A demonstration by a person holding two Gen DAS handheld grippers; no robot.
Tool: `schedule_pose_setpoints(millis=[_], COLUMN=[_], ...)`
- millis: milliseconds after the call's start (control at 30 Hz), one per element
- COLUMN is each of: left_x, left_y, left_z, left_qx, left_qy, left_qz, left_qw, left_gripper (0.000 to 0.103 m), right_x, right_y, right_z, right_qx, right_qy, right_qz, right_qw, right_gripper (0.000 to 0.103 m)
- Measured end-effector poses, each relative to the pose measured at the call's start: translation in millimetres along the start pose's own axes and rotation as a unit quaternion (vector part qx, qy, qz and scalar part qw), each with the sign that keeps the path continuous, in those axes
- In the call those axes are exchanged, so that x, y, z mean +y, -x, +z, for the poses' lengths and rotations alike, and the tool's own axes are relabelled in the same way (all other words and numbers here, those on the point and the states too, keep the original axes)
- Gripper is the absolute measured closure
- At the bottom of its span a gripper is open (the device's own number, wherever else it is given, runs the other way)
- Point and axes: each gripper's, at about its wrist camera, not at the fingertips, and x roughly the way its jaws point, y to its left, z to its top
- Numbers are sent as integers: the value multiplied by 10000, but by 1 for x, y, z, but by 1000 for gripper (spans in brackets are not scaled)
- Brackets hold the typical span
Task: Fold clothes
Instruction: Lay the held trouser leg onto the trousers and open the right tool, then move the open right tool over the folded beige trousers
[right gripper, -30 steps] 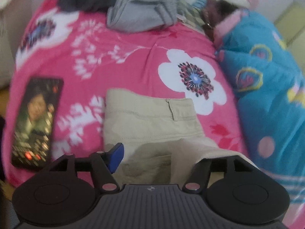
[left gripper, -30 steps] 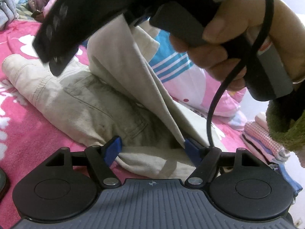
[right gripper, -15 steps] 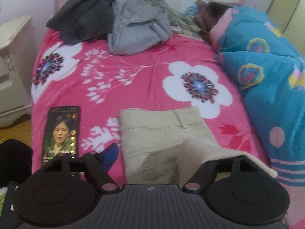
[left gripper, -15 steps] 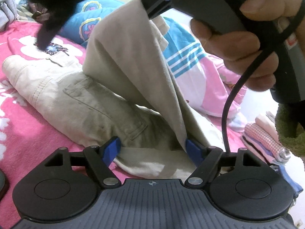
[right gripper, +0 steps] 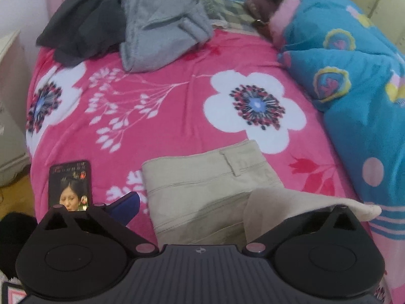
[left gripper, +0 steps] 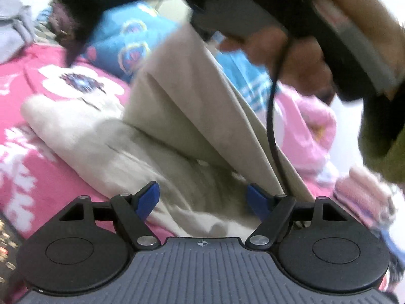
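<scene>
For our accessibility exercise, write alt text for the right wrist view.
Beige trousers lie folded on a pink floral bedspread, one end draped over the right finger of the opening right tool. A phone lies to their left, grey clothes are heaped beyond, and a blue quilt lies on the right.

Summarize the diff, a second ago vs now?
The right gripper has lifted away from the bed, its jaws opening; the raised leg of the beige trousers lies draped over its right finger. The left gripper stays put, trouser fabric between its open jaws. The phone and grey clothes are unmoved.
</scene>
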Motion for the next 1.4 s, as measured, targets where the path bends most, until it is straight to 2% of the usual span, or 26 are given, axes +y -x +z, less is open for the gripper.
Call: schedule_pose_setpoints(millis=[133, 200, 300, 367, 400, 433, 467, 500, 533, 567, 633, 700, 767, 867, 900, 933, 1000, 1133, 1233, 1300, 1400], left_x=[16, 16, 11, 10, 9, 9, 8, 8, 7, 8, 12, 9, 8, 7, 8, 9, 10, 10, 6, 1, -5], left_y=[12, 15, 14, 9, 8, 7, 5, 4, 3, 2, -2, 1, 1, 1, 1, 1, 1, 0, -2, -4, -8], left_z=[10, 12, 11, 10, 9, 8, 7, 7, 7, 7, 8, 7, 7, 7, 7, 7, 6, 6, 6, 6, 7], left_qx=[-328, -432, -432, -359, -316, -283, -261, -239, -221, -214, -211, -213, -212, -215, -209, -202, -187, -155, -174, -209, -258], left_qy=[343, 365, 359, 374, 379, 381, 380, 379, 389, 412, 447, 446, 441, 426, 434, 443, 453, 374, 174, -19, -214], left_qz=[-134, -225, -255, -249, -235, -218, -197, -175, -163, -168, -191, -217, -252, -258, -254, -251, -239, -157, 16, 180, 334], left_qw=[9988, 9981, 9981, 9983, 9985, 9986, 9987, 9988, 9989, 9988, 9986, 9985, 9985, 9985, 9985, 9985, 9985, 9991, 9997, 9996, 9989], left_gripper=[25, 24, 23, 23, 23, 23, 23, 23, 23, 23, 23, 23, 23, 23, 23, 23, 23, 23, 23, 23, 23], right_x=[-8, -13, -22, -32, -41, -49, -58, -67, -76, -85, -101, -112, -119, -127, -131, -135, -141, -153, -163, -165, -168], right_y=[18, 23, 32, 41, 44, 47, 51, 54, 57, 62, 79, 96, 108, 117, 118, 119, 117, 101, 80, 62, 35], right_z=[-1, -4, -9, -14, -18, -22, -26, -30, -34, -38, -49, -57, -63, -73, -77, -82, -93, -119, -145, -167, -198], right_qx=[-172, -160, -303, -528, -614, -699, -784, -869, -953, -1055, -1340, -1570, -1658, -1833, -1896, -1953, -2022, -1710, -1289, -1014, -650], right_qy=[-225, -403, -672, -862, -988, -1113, -1237, -1361, -1485, -1601, -1798, -1861, -1925, -2199, -2331, -2459, -2707, -3370, -4084, -4608, -5310], right_qz=[69, 202, 325, 301, 182, 62, -58, -177, -297, -429, -754, -1060, -1113, -772, -584, -415, -171, 407, 1063, 1490, 2114], right_qw=[9996, 9989, 9968, 9944, 9930, 9913, 9892, 9867, 9839, 9805, 9716, 9641, 9608, 9550, 9520, 9485, 9411, 9250, 8974, 8690, 8180], right_gripper=[0, 0, 0, 7, 17, 33, 40, 53, 74, 82, 91, 95, 95, 91, 81, 60, 38, 33, 32, 32, 32])
